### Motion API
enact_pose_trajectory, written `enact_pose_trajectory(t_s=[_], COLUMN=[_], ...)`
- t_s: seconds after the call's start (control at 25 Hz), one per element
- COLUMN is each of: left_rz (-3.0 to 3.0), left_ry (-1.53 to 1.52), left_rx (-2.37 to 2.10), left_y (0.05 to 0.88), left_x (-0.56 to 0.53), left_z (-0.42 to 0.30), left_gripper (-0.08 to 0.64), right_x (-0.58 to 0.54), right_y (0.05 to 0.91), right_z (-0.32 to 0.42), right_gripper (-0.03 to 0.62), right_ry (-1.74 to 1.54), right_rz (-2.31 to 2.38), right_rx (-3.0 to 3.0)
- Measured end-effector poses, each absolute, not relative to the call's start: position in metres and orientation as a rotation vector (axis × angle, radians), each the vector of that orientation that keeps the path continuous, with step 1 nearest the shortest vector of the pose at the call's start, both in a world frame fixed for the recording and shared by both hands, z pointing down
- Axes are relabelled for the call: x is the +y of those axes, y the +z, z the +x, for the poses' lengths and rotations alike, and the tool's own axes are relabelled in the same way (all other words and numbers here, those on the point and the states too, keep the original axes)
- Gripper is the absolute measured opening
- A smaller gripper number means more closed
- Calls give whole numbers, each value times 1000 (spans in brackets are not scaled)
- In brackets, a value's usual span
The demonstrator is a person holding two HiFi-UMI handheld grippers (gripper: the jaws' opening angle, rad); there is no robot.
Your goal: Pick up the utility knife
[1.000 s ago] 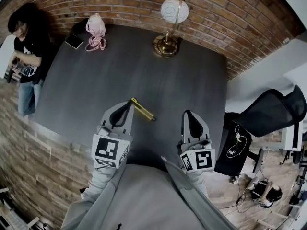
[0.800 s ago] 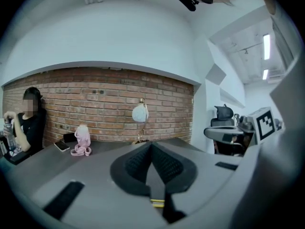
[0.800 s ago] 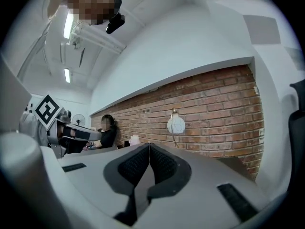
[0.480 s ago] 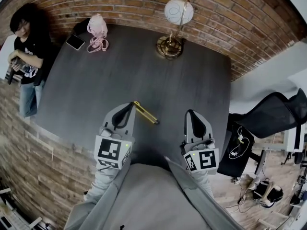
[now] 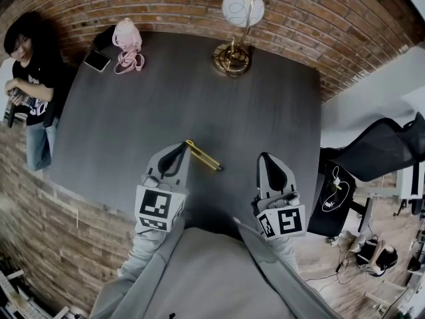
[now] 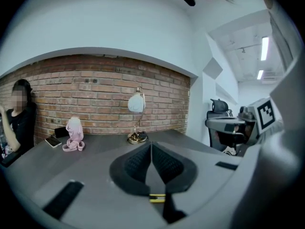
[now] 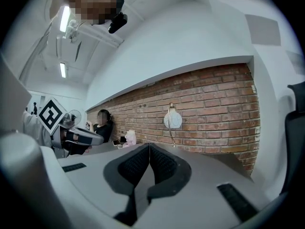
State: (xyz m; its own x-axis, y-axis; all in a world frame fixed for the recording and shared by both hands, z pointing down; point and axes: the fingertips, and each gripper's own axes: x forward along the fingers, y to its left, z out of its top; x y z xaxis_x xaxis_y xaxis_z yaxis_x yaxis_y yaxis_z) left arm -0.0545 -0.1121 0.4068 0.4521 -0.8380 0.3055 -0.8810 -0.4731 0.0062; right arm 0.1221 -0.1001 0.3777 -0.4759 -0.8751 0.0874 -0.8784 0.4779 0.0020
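Note:
The yellow utility knife (image 5: pixel 203 155) lies flat on the dark grey table (image 5: pixel 166 92), slanting from upper left to lower right. My left gripper (image 5: pixel 180 147) is shut and holds nothing, its tips just at the knife's upper-left end. In the left gripper view the pads of the left gripper (image 6: pixel 151 148) meet, and a short piece of the yellow knife (image 6: pixel 157 198) shows below them. My right gripper (image 5: pixel 265 159) hovers to the right of the knife, apart from it. It is shut and empty, and in its own view the right gripper (image 7: pixel 149 148) points toward the brick wall.
A brass lamp (image 5: pixel 232 60) with a white globe stands at the table's far edge. A pink bottle with a strap (image 5: pixel 126 40) and a phone (image 5: pixel 97 60) lie at the far left corner. A person (image 5: pixel 30 78) stands left of the table. An office chair (image 5: pixel 372 155) is at the right.
My left gripper has sunk a little toward the table beside the knife's end. The knife and my right gripper have stayed where they were.

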Motion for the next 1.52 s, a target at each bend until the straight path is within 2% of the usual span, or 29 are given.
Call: enact_pose_trajectory(t_s=[0.56, 0.6, 0.68, 1.04, 1.24, 1.52], left_rz=[2651, 2656, 2663, 2714, 2759, 2797], left_ry=[658, 684, 731, 1016, 1221, 1441], left_rx=[-1200, -1165, -1096, -749, -488, -125], left_y=[466, 472, 483, 537, 568, 601], left_x=[-126, -126, -126, -115, -107, -101], left_z=[-26, -25, -22, -11, -4, 4], left_gripper=[23, 32, 100, 150, 209, 224], right_x=[-98, -98, -97, -93, -90, -86], right_y=[403, 405, 410, 426, 431, 439], right_z=[135, 136, 137, 142, 144, 152], right_gripper=[18, 18, 18, 18, 18, 18], right_ry=[153, 159, 175, 235, 261, 299], right_rz=[1633, 1635, 1642, 1687, 1698, 1714], right_rx=[-2551, -2546, -2536, -2498, -2481, -2448])
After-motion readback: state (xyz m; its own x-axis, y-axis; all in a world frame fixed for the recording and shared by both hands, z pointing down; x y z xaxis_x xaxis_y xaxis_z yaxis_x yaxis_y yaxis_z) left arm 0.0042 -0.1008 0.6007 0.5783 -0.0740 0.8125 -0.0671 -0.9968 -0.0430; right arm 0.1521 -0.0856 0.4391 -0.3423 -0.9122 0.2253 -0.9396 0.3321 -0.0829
